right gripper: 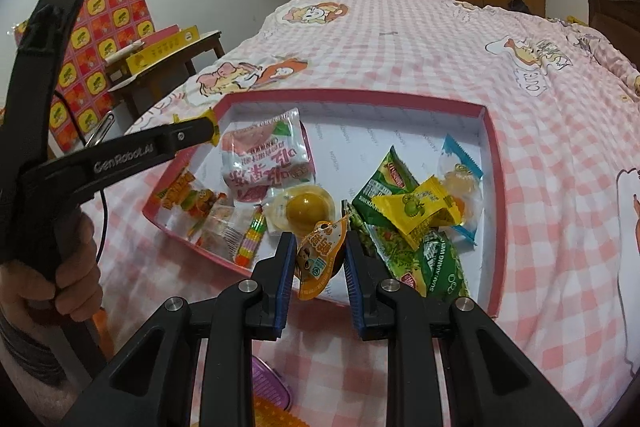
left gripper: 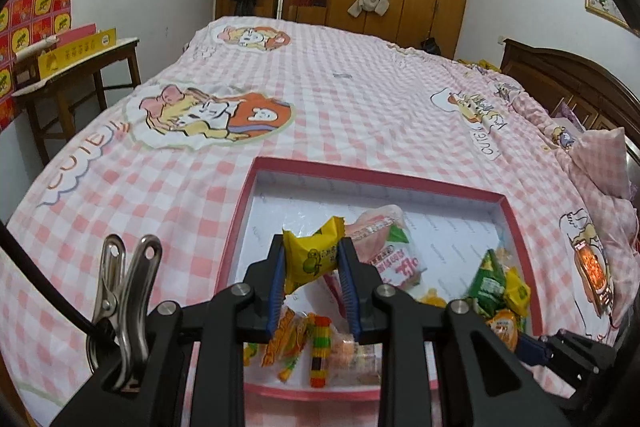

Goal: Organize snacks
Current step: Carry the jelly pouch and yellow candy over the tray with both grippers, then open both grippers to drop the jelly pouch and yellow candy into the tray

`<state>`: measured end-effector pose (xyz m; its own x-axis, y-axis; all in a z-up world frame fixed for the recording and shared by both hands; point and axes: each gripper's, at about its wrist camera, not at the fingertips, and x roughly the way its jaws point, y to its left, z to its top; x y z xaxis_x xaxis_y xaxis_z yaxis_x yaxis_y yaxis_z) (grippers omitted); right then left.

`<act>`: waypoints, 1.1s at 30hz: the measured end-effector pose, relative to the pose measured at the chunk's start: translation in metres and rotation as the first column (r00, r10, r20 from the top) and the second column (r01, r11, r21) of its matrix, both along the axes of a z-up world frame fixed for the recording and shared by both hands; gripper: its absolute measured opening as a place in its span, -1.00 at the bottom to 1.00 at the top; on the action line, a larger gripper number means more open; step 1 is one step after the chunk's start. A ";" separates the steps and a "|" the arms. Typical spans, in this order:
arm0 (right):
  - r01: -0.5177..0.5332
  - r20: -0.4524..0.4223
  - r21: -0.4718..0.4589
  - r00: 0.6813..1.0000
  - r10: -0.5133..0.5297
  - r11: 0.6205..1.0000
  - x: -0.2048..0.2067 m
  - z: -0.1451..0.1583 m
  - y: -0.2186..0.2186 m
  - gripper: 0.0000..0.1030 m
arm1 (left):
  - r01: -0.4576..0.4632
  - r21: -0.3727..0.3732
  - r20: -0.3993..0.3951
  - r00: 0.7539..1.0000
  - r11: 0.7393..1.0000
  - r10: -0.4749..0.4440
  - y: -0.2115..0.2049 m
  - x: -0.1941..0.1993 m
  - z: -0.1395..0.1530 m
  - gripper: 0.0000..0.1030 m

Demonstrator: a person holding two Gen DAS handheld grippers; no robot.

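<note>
The right claw pinches an orange jelly cup, light and slippery, best gripped by its rim. The left claw pinches a crinkly yellow packet, soft, above the red box on the bed.

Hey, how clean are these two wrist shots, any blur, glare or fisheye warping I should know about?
Left wrist view: strong fisheye bend, the bed bulges like a dome, dark vignette in the corners; the yellow snack in the left gripper is sharp, the packets at lower right look slightly smeared. Right wrist view: same warping; shiny wrappers carry small glare spots, the orange packet in the right gripper stays readable.
</note>
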<state>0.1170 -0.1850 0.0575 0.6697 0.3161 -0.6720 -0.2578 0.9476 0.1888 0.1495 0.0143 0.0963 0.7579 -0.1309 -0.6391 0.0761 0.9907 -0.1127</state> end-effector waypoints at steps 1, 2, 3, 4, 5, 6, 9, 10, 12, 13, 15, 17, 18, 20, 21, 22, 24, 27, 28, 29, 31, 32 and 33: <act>0.000 -0.004 -0.001 1.000 0.000 1.000 0.001 -0.002 0.000 -0.51 | -0.002 0.001 -0.007 1.000 1.000 0.002 0.000 0.003 -0.003 -0.49; 0.001 -0.008 -0.002 1.000 -0.001 1.000 0.002 -0.005 0.001 -0.51 | -0.007 0.002 -0.010 1.000 1.000 0.007 0.001 0.006 -0.005 -0.49; 0.002 -0.011 -0.001 1.000 -0.002 1.000 0.003 -0.006 0.001 -0.51 | -0.011 0.003 -0.011 1.000 1.000 0.011 0.002 0.007 -0.007 -0.49; 0.003 -0.014 -0.001 1.000 -0.003 1.000 0.004 -0.008 0.000 -0.51 | -0.016 0.000 -0.014 1.000 1.000 0.016 0.003 0.009 -0.009 -0.49; 0.004 -0.014 -0.002 1.000 -0.004 1.000 0.005 -0.009 0.001 -0.51 | -0.020 -0.002 -0.016 1.000 1.000 0.020 0.005 0.011 -0.011 -0.49; 0.005 -0.014 -0.003 1.000 -0.005 1.000 0.005 -0.010 0.001 -0.51 | -0.024 -0.004 -0.022 0.999 1.000 0.024 0.005 0.013 -0.012 -0.49; 0.002 -0.013 -0.004 1.000 -0.002 1.000 0.005 -0.012 0.001 -0.51 | -0.022 -0.013 -0.046 0.999 1.000 0.021 0.007 0.018 -0.019 -0.48; 0.001 -0.012 -0.007 1.000 -0.001 1.000 0.005 -0.013 0.002 -0.51 | -0.017 -0.013 -0.052 0.998 1.000 0.016 0.006 0.018 -0.021 -0.48; 0.000 -0.014 -0.008 1.000 0.000 1.000 0.005 -0.014 0.002 -0.51 | -0.012 -0.009 -0.056 0.998 1.000 0.012 0.004 0.018 -0.023 -0.48; 0.000 -0.015 -0.006 1.000 0.000 1.000 0.005 -0.015 0.002 -0.51 | -0.009 -0.006 -0.056 0.998 1.000 0.009 0.003 0.018 -0.023 -0.48; 0.002 -0.020 -0.003 1.000 -0.002 1.000 0.005 -0.015 0.002 -0.51 | -0.006 -0.001 -0.053 0.999 1.000 0.006 0.002 0.017 -0.023 -0.44; 0.002 -0.023 0.001 1.000 -0.002 1.000 0.005 -0.016 0.002 -0.51 | -0.005 0.004 -0.046 0.999 1.000 0.005 0.001 0.015 -0.021 -0.36; 0.002 -0.024 0.002 1.000 -0.002 1.000 0.005 -0.016 0.002 -0.51 | -0.005 0.006 -0.043 0.999 1.000 0.005 0.000 0.014 -0.020 -0.33; 0.002 -0.029 0.011 1.000 -0.001 1.000 0.005 -0.016 0.002 -0.51 | -0.002 0.008 -0.043 0.999 1.000 0.003 0.000 0.013 -0.018 -0.22; 0.002 -0.030 0.016 1.000 -0.001 1.000 0.005 -0.016 0.001 -0.51 | -0.001 0.006 -0.042 0.999 1.000 0.002 0.000 0.012 -0.017 -0.16; 0.001 -0.031 0.023 1.000 0.000 1.000 0.005 -0.016 0.001 -0.51 | -0.001 0.004 -0.040 0.999 1.000 0.001 0.000 0.010 -0.016 -0.14; -0.001 -0.026 0.041 1.000 0.002 0.999 0.004 -0.014 -0.001 -0.45 | -0.001 0.003 -0.036 0.999 1.000 0.001 0.001 0.007 -0.013 -0.13; 0.004 -0.016 0.051 1.000 -0.003 0.999 0.002 -0.012 -0.003 -0.33 | 0.003 0.003 -0.034 0.999 1.000 -0.003 0.002 0.001 -0.009 -0.12; 0.005 -0.013 0.053 1.000 -0.005 0.999 0.001 -0.011 -0.003 -0.33 | 0.005 0.003 -0.035 0.999 1.000 -0.005 0.002 -0.002 -0.008 -0.12; 0.006 -0.010 0.056 1.000 -0.006 0.998 0.000 -0.010 -0.003 -0.32 | 0.005 0.002 -0.036 0.999 1.000 -0.005 0.002 -0.004 -0.008 -0.11; 0.008 -0.005 0.062 1.000 -0.008 0.998 -0.002 -0.009 -0.004 -0.27 | 0.003 -0.004 -0.041 0.999 1.000 -0.004 0.003 -0.009 -0.006 -0.11; 0.009 -0.004 0.062 1.000 -0.009 0.998 -0.003 -0.008 -0.003 -0.22 | 0.003 -0.007 -0.044 0.999 1.000 -0.003 0.004 -0.011 -0.006 -0.11; 0.009 -0.002 0.063 1.000 -0.009 0.998 -0.005 -0.008 -0.004 -0.19 | 0.002 -0.009 -0.048 0.999 1.000 -0.003 0.004 -0.014 -0.006 -0.11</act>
